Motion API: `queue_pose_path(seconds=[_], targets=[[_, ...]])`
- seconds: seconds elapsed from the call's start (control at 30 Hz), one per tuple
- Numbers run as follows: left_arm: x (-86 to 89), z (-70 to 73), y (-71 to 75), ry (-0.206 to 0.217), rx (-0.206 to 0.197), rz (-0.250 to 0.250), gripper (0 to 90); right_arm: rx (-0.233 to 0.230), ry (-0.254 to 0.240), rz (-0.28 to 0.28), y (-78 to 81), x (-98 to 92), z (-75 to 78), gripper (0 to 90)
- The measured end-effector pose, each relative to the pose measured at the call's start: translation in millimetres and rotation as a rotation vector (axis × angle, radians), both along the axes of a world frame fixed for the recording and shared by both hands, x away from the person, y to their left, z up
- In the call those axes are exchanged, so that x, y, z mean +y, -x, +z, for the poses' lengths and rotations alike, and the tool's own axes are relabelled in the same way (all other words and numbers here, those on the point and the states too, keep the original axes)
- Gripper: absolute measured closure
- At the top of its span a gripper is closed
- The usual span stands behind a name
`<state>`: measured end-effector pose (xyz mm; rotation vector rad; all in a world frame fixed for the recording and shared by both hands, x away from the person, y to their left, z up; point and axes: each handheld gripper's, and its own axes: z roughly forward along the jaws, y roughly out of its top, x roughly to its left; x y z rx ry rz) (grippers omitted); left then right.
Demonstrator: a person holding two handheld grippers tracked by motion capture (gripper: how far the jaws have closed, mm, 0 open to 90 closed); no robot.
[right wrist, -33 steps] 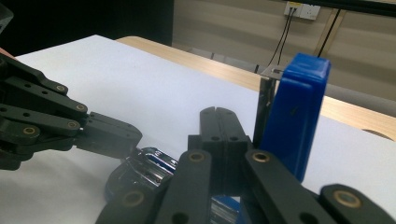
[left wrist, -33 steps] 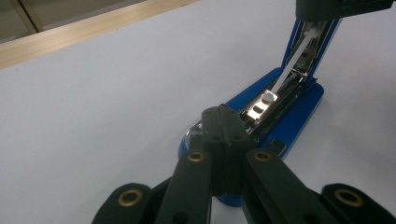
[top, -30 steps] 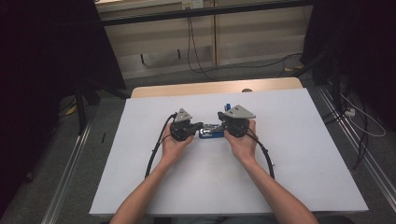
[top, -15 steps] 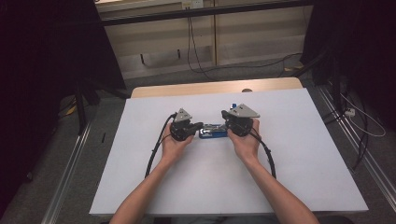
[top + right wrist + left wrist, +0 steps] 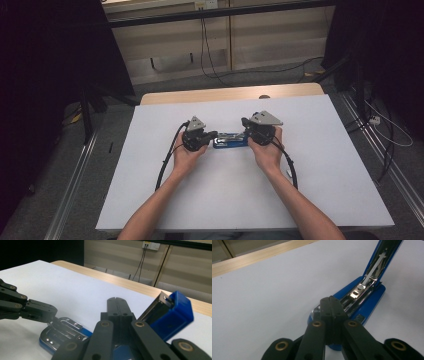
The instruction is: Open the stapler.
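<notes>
A blue stapler lies opened at the middle of the white table. Its metal staple channel is exposed and its blue top arm is raised. My left gripper is shut with nothing between its jaws, and its tip rests on the stapler's front end. My right gripper is shut too and empty. It sits just beside the lifted blue top arm, above the stapler's base. In the high view the left gripper and right gripper face each other across the stapler.
A wooden strip runs along the table's far edge. Black cables trail from both grippers back along the forearms. Dark curtains, floor rails and loose wires surround the table.
The right gripper has edged slightly to the right at the stapler's raised arm. The left gripper has stayed in place.
</notes>
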<state>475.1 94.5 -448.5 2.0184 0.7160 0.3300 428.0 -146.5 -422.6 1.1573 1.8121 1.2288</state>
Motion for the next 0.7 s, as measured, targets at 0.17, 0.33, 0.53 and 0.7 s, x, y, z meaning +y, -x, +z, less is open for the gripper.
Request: queue_pose_path(seconds=[0.17, 0.33, 0.53, 0.7], targets=[[0.0, 0.0, 0.0, -0.001, 0.001, -0.001, 90.0, 0.005, 0.017, -0.002, -0.1, -2.5, -0.8, 90.0], [-0.2, 0.0, 0.2, 0.001, 0.004, 0.0, 90.0, 0.022, 0.035, -0.003, 0.5, -6.0, -0.6, 90.0], [0.1, 0.0, 0.1, 0.0, 0.002, -0.001, 90.0, 0.034, 0.029, -0.006, 1.0, -13.5, -1.5, 90.0], [0.1, 0.1, 0.2, -0.001, 0.001, -0.002, 90.0, 0.035, 0.031, -0.016, 1.1, -20.0, -0.7, 90.0]])
